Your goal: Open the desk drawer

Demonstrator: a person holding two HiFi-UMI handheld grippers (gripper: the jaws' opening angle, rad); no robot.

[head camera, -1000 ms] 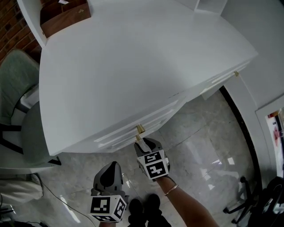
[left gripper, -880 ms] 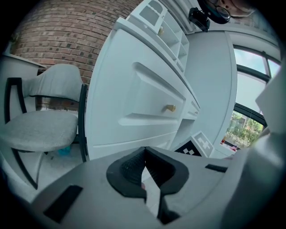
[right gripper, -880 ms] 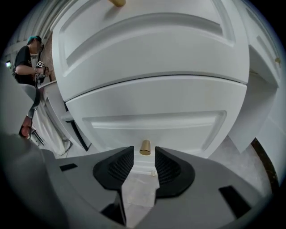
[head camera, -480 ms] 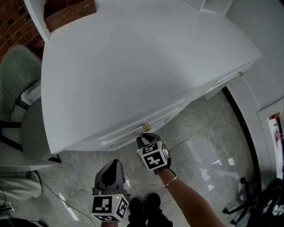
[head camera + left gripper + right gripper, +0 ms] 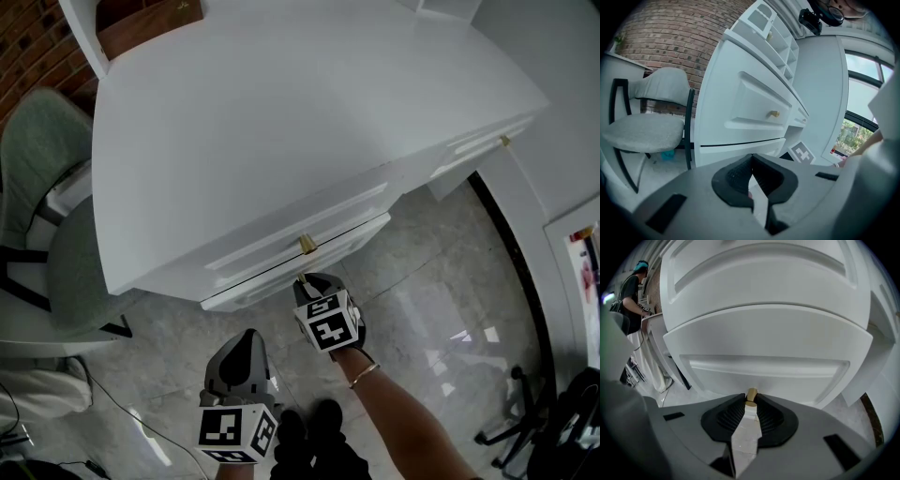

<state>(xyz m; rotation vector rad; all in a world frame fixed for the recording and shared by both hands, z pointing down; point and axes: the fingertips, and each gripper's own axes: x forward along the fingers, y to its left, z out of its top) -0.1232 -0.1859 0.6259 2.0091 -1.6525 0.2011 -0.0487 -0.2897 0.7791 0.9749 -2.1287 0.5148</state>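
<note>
Chair (image 5: 75, 267) left of desk (image 5: 281, 122)

Head view: overhead, steeply down onto the white desk (image 5: 281, 141). Left gripper view: low, set back, facing the drawer fronts (image 5: 750, 108). Right gripper view: close against those same fronts, at a brass knob (image 5: 751, 395).

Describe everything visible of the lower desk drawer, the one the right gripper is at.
The lower drawer is white, seemingly painted wood. Its front is a framed, recessed panel with one small brass-coloured cylindrical knob at the middle. It sits directly beneath the upper drawer, with a dark gap line between them, and appears to stand slightly out. The right gripper has just been closing its jaws, which pinch the knob. Nothing else touches the drawer.
</note>
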